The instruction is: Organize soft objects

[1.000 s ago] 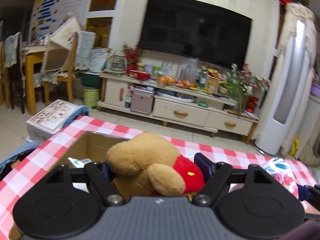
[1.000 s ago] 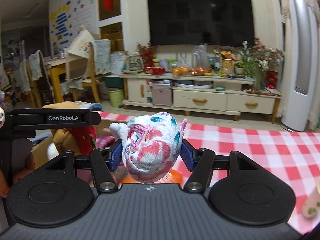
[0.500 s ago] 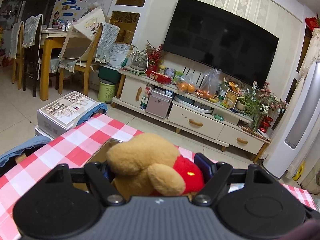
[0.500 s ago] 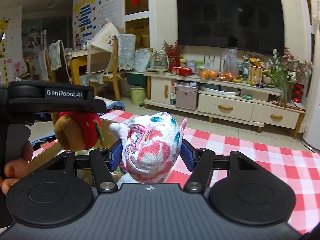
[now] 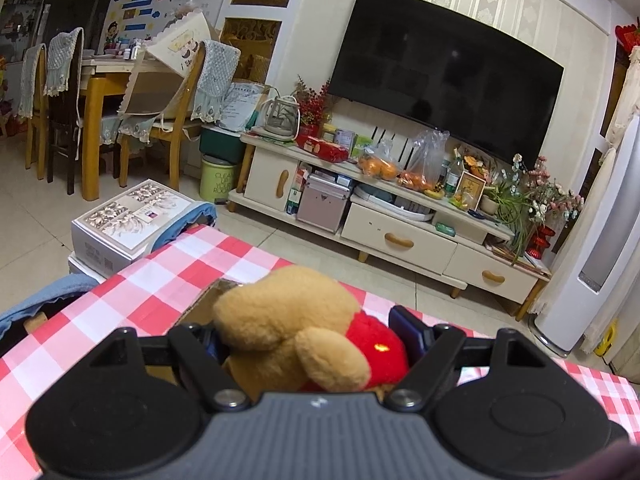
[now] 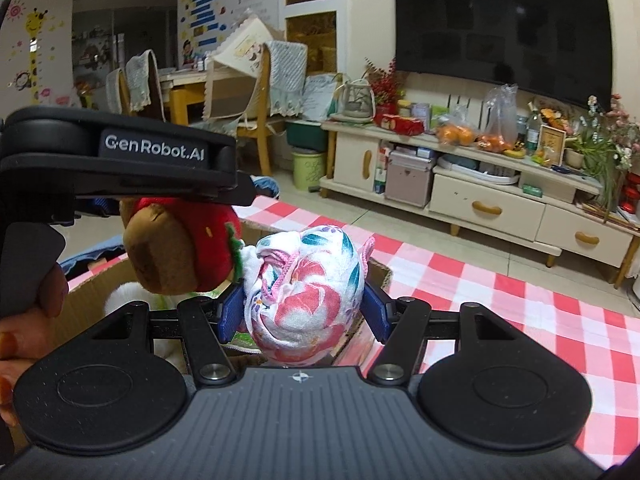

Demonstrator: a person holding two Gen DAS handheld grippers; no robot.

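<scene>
My left gripper (image 5: 308, 336) is shut on a tan plush bear in a red shirt (image 5: 288, 320), held above an open cardboard box (image 5: 208, 300). The bear (image 6: 180, 248) and the left gripper (image 6: 120, 160) also show at the left of the right wrist view. My right gripper (image 6: 302, 312) is shut on a white floral cloth bundle (image 6: 308, 292), over the right part of the cardboard box (image 6: 92, 300). Soft white and green items lie inside the box, mostly hidden.
The box stands on a table with a red-and-white checked cloth (image 6: 480, 292). Beyond the table's far edge are the floor, a TV cabinet (image 5: 400, 232), a white carton (image 5: 128, 216) and dining chairs (image 5: 172, 112).
Both grippers have moved left over the box with their objects still held. The bear now hangs close beside the floral bundle.
</scene>
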